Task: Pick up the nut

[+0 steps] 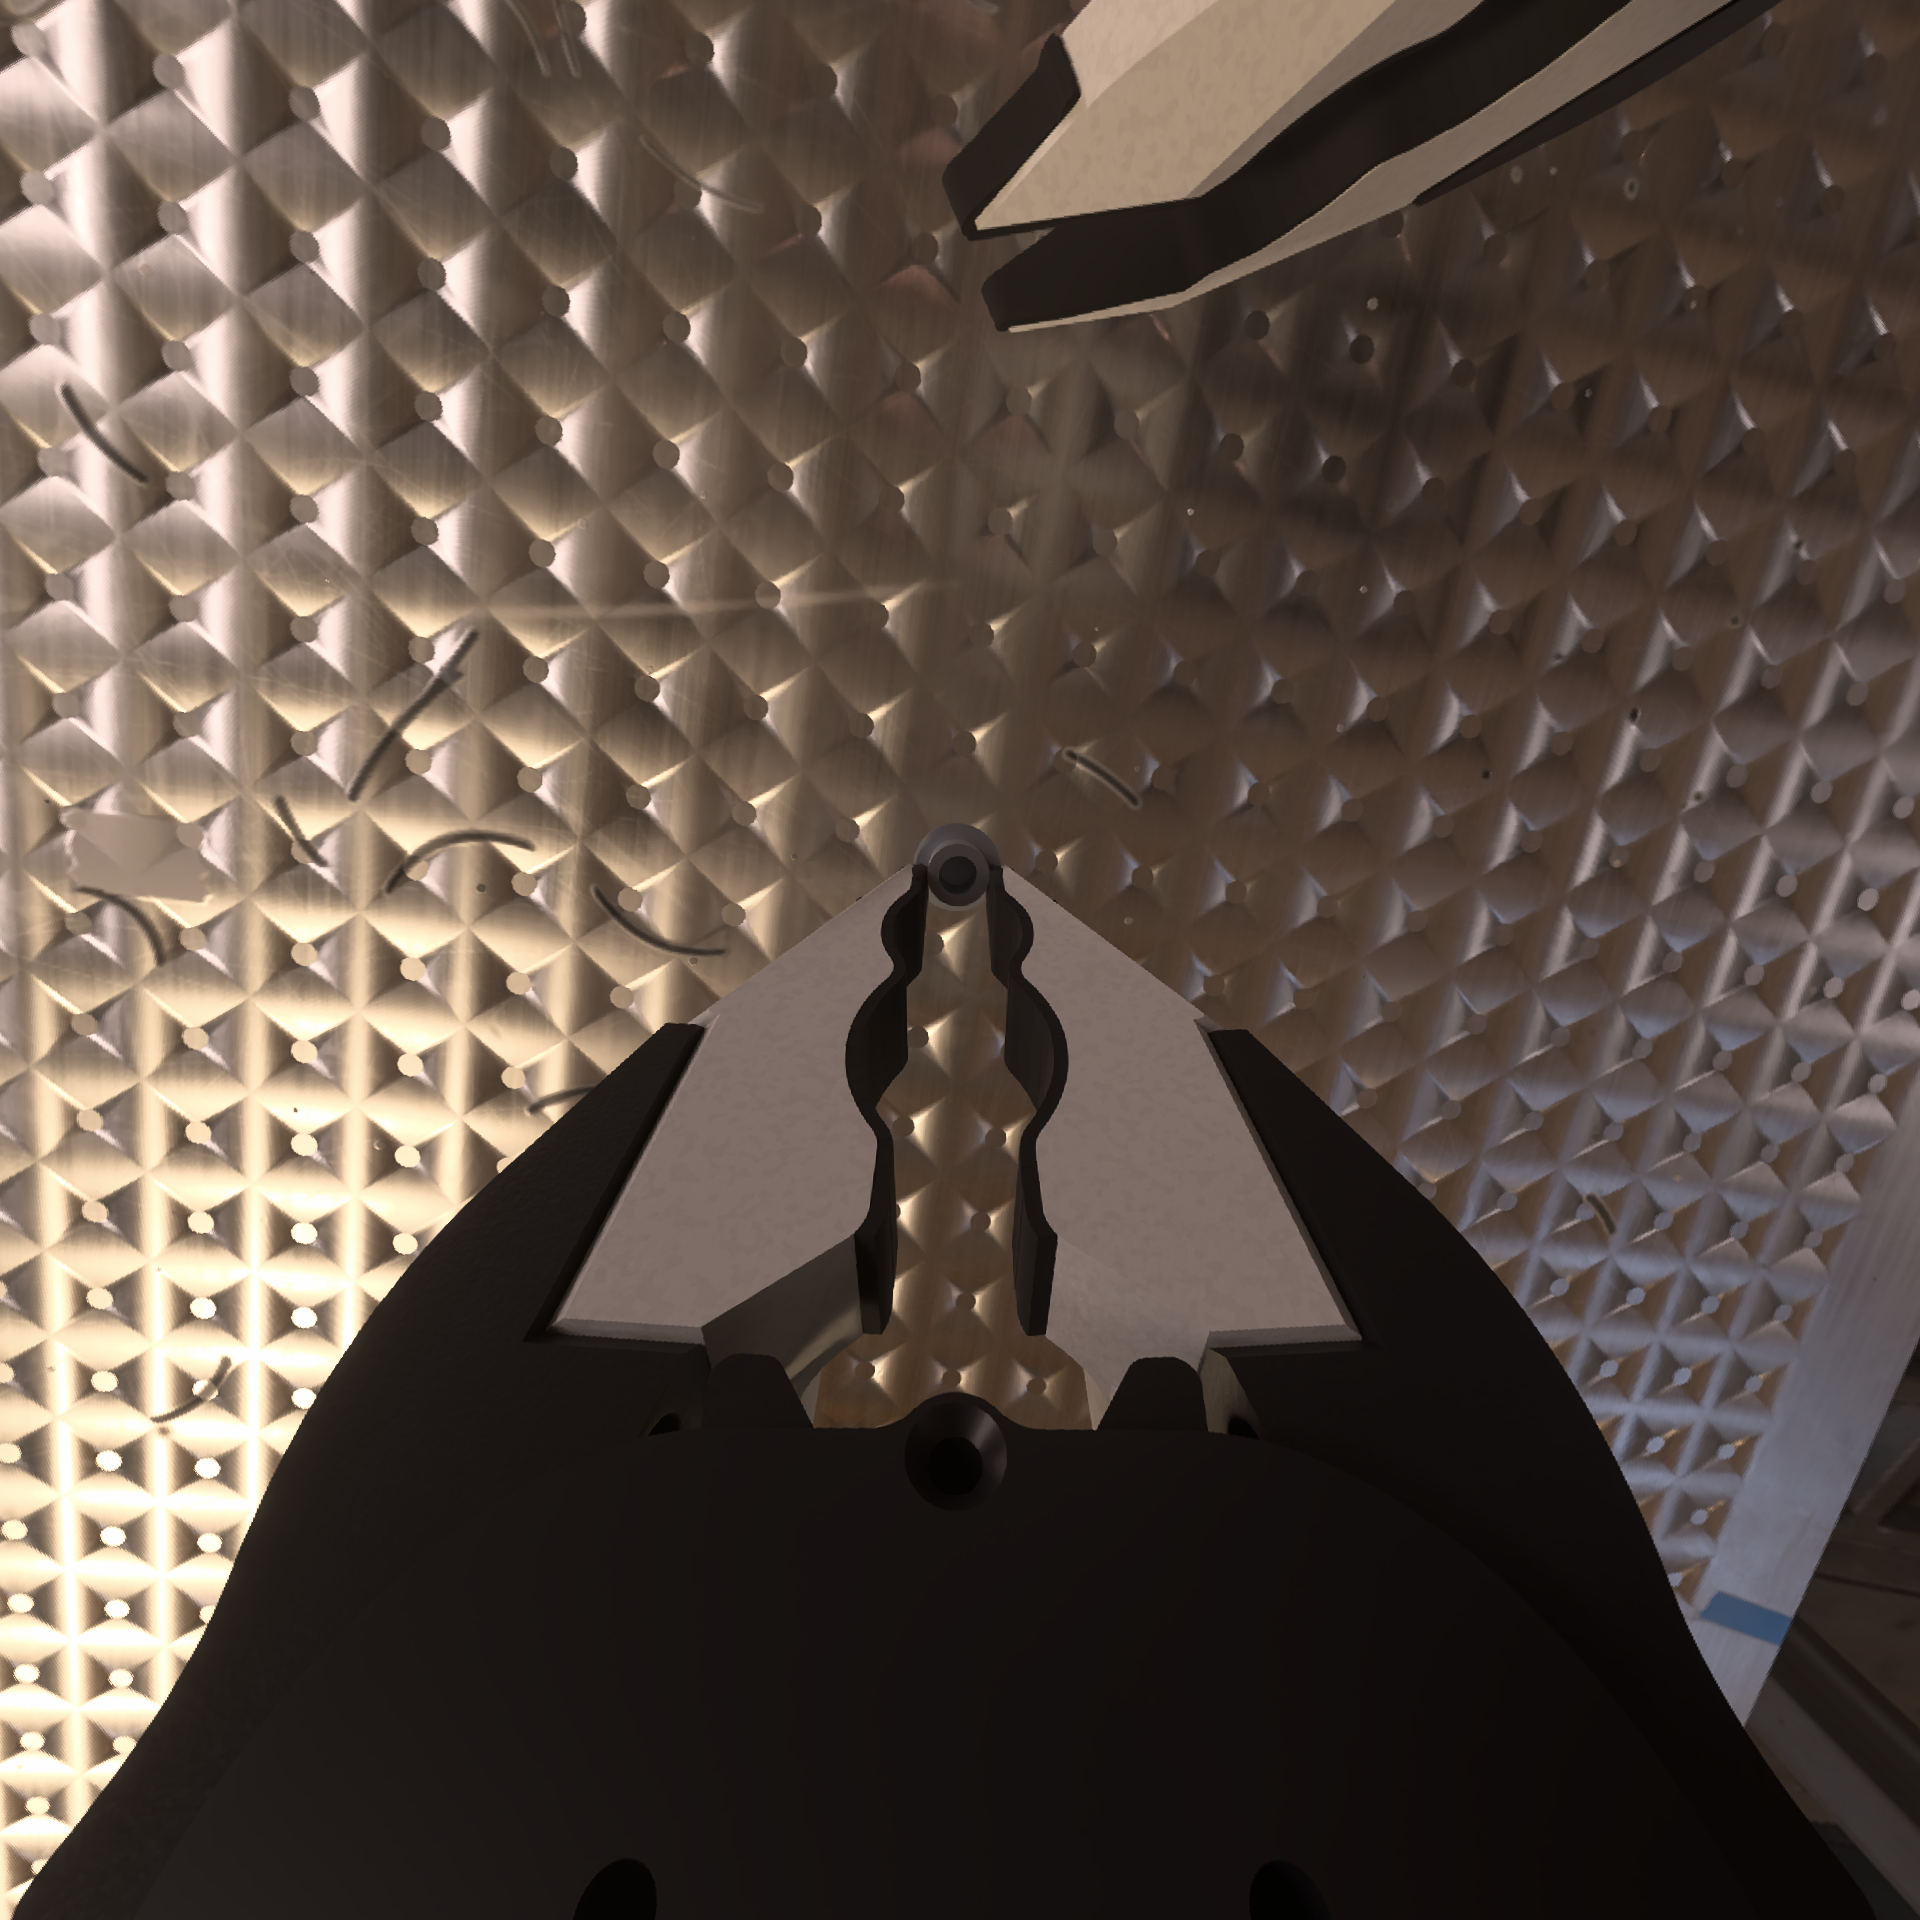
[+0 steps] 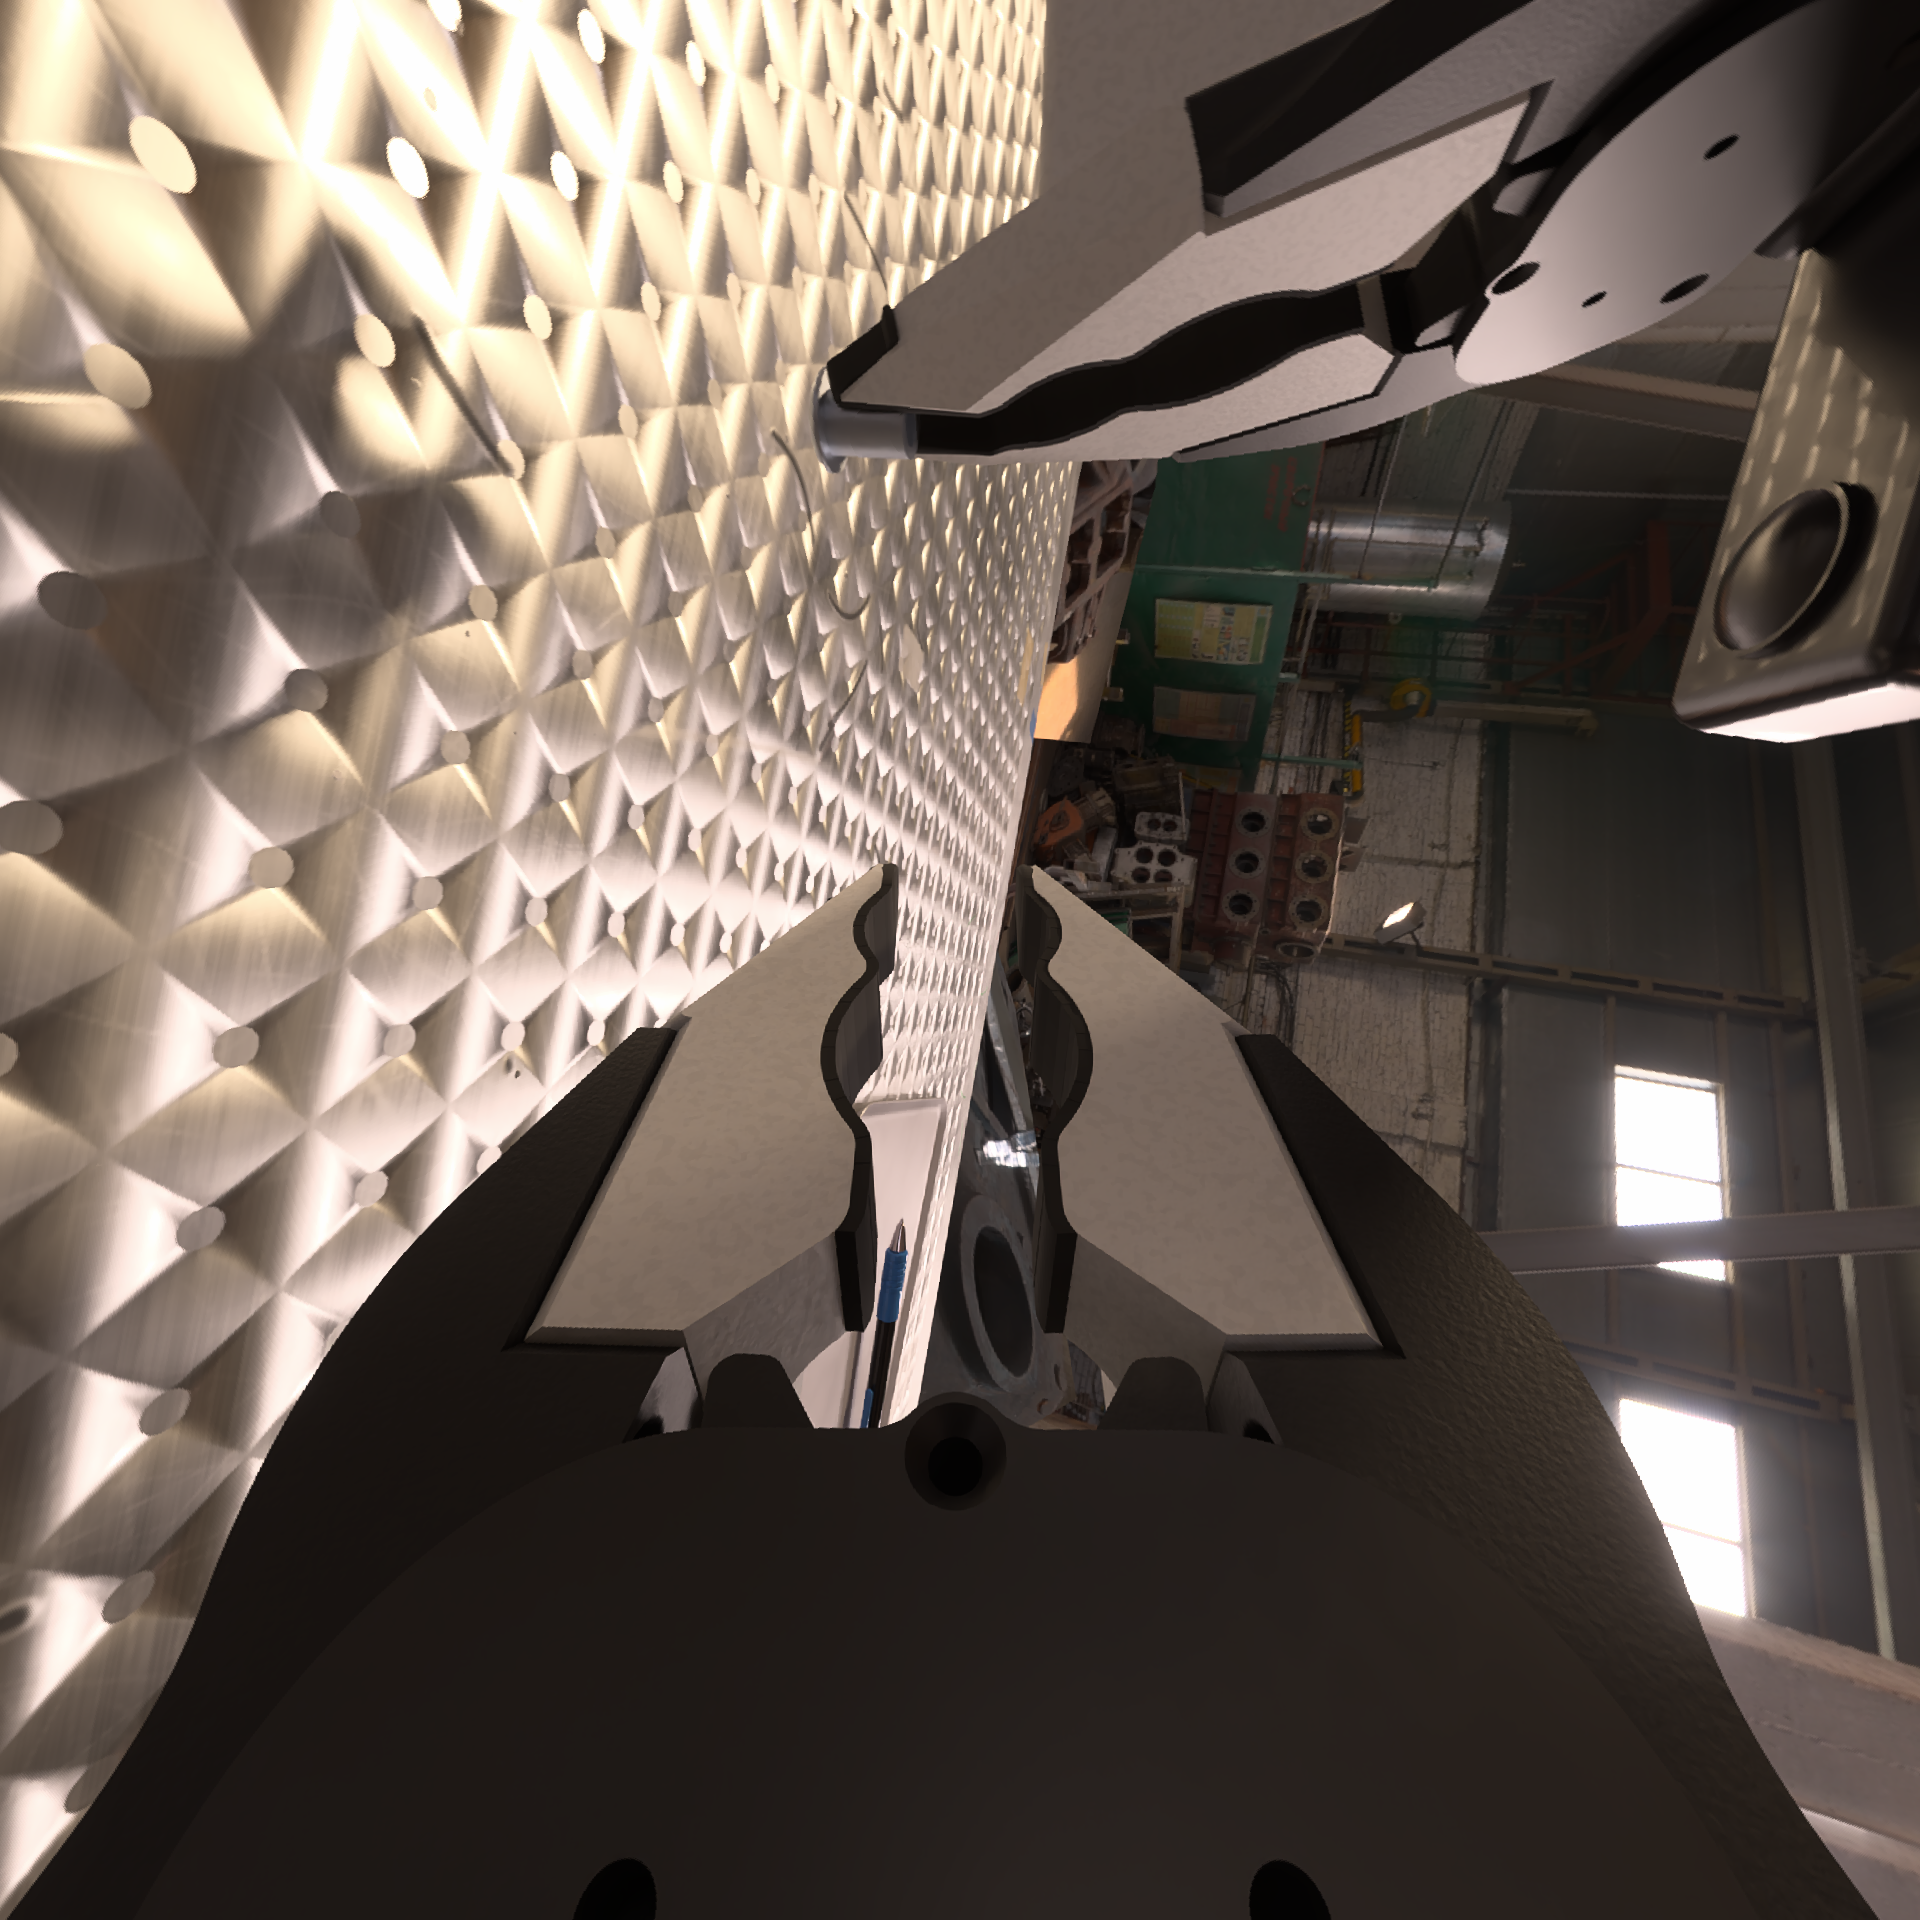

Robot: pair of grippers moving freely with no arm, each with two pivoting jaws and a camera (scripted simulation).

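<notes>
A small grey cylindrical nut [image 1: 956,860] sits between the fingertips of my left gripper [image 1: 956,885], which is shut on it at the surface of the perforated metal table [image 1: 520,520]. In the right wrist view the nut [image 2: 854,431] shows at the tip of the left gripper [image 2: 873,390], its end against or just off the table [image 2: 416,623]; I cannot tell which. My right gripper [image 2: 961,883] is open and empty, and hovers near the table's edge. It also shows in the left wrist view [image 1: 987,255], beyond and to the right of the nut.
A pen with a blue grip [image 2: 891,1278] lies by a white sheet [image 2: 904,1143] near the table edge. A pale scrap [image 1: 135,857] lies at the left. Blue tape [image 1: 1023,1647] marks the table's right edge. Workshop machinery stands beyond the edge.
</notes>
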